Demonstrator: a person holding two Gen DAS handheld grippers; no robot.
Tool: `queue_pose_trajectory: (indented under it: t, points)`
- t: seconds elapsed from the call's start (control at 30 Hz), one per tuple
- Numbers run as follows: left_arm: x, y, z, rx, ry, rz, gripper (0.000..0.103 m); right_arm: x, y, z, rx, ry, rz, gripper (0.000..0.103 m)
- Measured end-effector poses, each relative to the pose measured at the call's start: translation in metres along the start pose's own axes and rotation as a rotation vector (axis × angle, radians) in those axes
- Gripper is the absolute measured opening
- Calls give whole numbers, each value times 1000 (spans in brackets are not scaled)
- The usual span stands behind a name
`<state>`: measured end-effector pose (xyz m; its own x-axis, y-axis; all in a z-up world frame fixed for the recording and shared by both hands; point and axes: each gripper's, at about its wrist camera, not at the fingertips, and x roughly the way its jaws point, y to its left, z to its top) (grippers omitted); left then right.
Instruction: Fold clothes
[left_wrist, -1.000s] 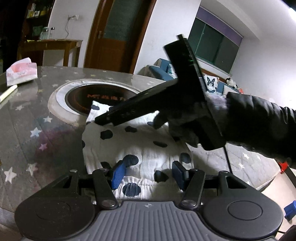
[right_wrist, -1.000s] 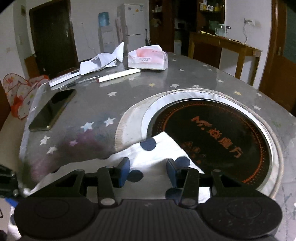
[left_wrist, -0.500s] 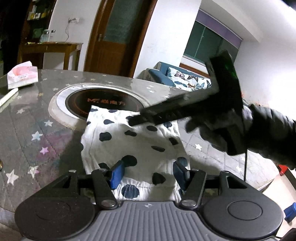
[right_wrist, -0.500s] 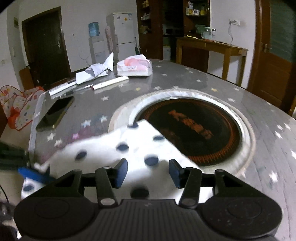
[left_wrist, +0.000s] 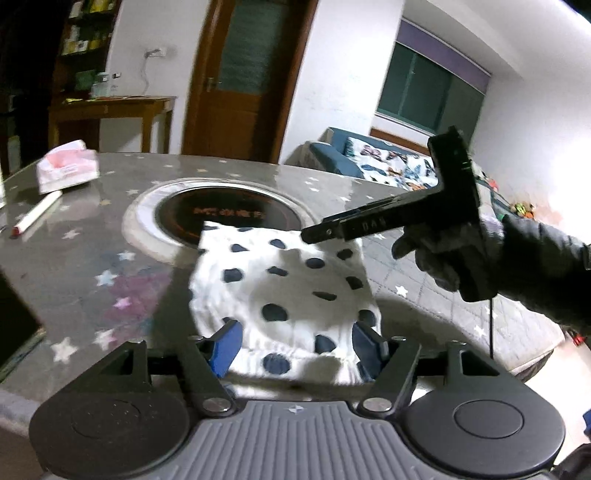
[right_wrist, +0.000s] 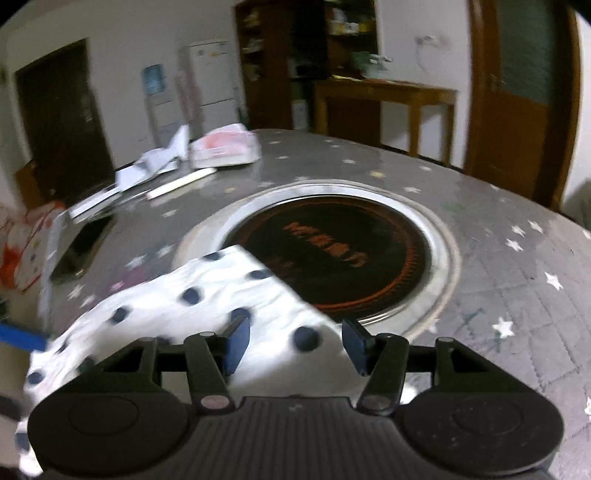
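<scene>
Left wrist view first: the left gripper (left_wrist: 295, 345) has its blue pads spread wide, sitting at the near hem of the white garment with dark spots (left_wrist: 284, 288), not pinching anything. The garment lies folded on the grey star-print worktop (left_wrist: 74, 258), its far corner overlapping the round black hotplate (left_wrist: 225, 214) set into the middle. The right gripper (left_wrist: 314, 233) hangs above the garment's far right corner, held by a gloved hand (left_wrist: 443, 258); from this side angle I can't tell how far its fingers are apart. A tissue pack (left_wrist: 66, 171) and a white pen (left_wrist: 35, 216) sit off to the left.

Right wrist view: pretty blurry, but the right gripper (right_wrist: 295, 345) is clearly wide open with nothing in it, just above the garment (right_wrist: 192, 306). The hotplate (right_wrist: 332, 254) is straight ahead, and a dark phone (right_wrist: 83, 243) and crumpled papers (right_wrist: 151, 166) lie further left on the worktop (right_wrist: 517, 280).
</scene>
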<state>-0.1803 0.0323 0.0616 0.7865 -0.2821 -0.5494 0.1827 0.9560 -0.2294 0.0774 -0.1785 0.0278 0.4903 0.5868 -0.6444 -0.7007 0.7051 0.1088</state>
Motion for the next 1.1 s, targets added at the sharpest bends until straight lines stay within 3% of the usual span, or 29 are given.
queue_pose_trajectory:
  t: [0.3,0.47,0.57,0.9,1.1]
  points:
    - [-27,16,-11,-121,66,4,77,29,-20,0,62,85,43,52]
    - [-23,20,-19,-183,120,-23,77,20,-18,-2,47,111,27,27]
    - [-16,23,-24,-233,148,-40,77,11,-16,-8,34,112,2,21]
    - [14,30,-13,-267,122,-105,76,-39,-33,-45,43,102,-149,21]
    - [47,33,2,-268,121,-151,76,-74,-48,-75,128,84,-229,21]
